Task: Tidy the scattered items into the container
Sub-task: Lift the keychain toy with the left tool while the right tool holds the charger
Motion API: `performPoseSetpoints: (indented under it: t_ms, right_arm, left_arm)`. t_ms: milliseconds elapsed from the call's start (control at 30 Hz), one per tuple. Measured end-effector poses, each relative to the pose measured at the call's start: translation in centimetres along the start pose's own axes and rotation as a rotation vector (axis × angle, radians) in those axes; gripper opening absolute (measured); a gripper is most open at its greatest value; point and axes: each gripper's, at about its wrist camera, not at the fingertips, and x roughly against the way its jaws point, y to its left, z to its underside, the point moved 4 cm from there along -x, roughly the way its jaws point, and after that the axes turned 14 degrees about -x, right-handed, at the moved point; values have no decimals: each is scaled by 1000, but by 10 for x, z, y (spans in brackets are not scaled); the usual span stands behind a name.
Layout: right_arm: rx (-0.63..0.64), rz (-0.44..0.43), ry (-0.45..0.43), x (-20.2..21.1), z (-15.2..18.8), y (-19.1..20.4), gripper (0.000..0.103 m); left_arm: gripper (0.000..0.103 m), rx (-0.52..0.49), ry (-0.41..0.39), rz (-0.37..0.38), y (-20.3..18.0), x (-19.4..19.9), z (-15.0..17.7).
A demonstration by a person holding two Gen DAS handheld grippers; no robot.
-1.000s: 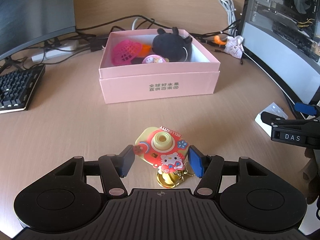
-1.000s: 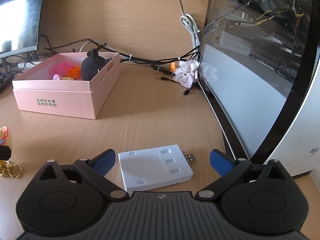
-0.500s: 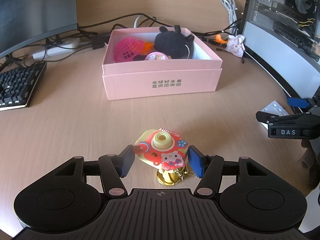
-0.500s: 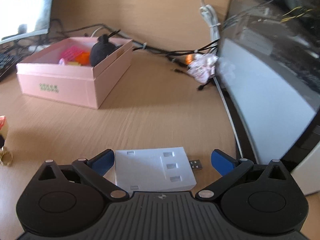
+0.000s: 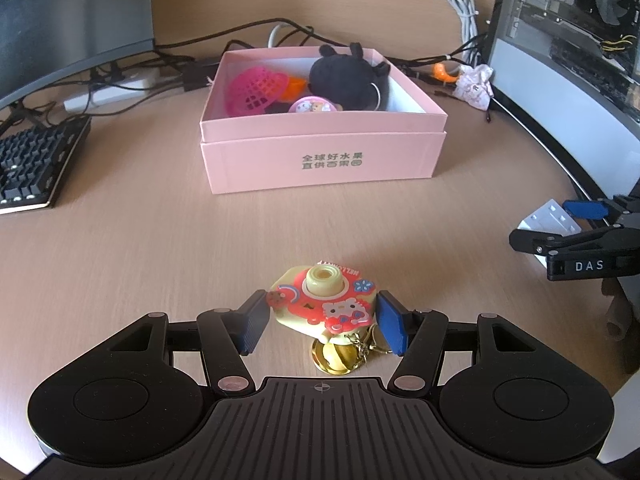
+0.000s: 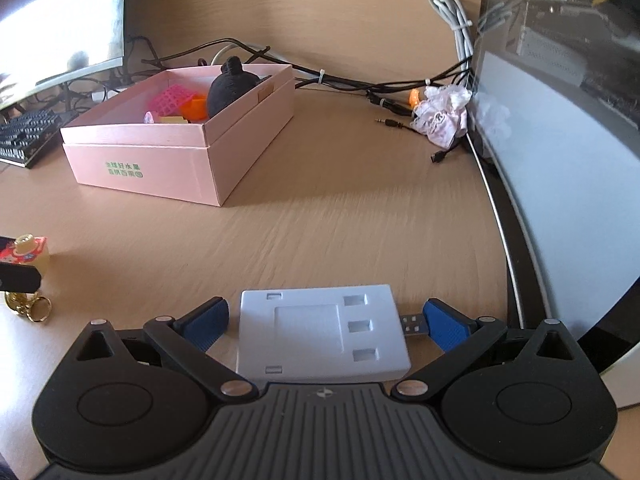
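Left hand-held gripper (image 5: 322, 326), at the lower centre of its own view, has its blue pads (image 5: 252, 326) closed against both sides of a toy camera keychain (image 5: 324, 306), whose gold bell (image 5: 336, 356) and rings hang beneath it over the wooden bench (image 5: 160, 248). Right hand-held gripper (image 6: 326, 322), low in its own frame, is spread wide around a white USB hub (image 6: 320, 336). Its left pad (image 6: 206, 322) stands just clear of the hub's edge, and its right pad sits right at the tip of the hub's USB plug (image 6: 412, 325); whether they touch cannot be told. The hub lies flat on the bench. A pink box (image 5: 320, 160) sits open at the upper centre of the left view, well apart from both items. Inside it are a black plush toy (image 5: 348, 80), a pink mesh basket (image 5: 256, 88), an orange piece and a small round pink item. A keyboard (image 5: 32, 168) lies at the left edge.
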Motion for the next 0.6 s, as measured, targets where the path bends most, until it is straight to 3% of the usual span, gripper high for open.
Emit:
performPoseSetpoints:
  t_ms: [600]
  right_arm:
    - [30, -34, -13, 2, 6, 7, 103]
  left_arm:
    - [64, 14, -6, 7, 0, -4, -2]
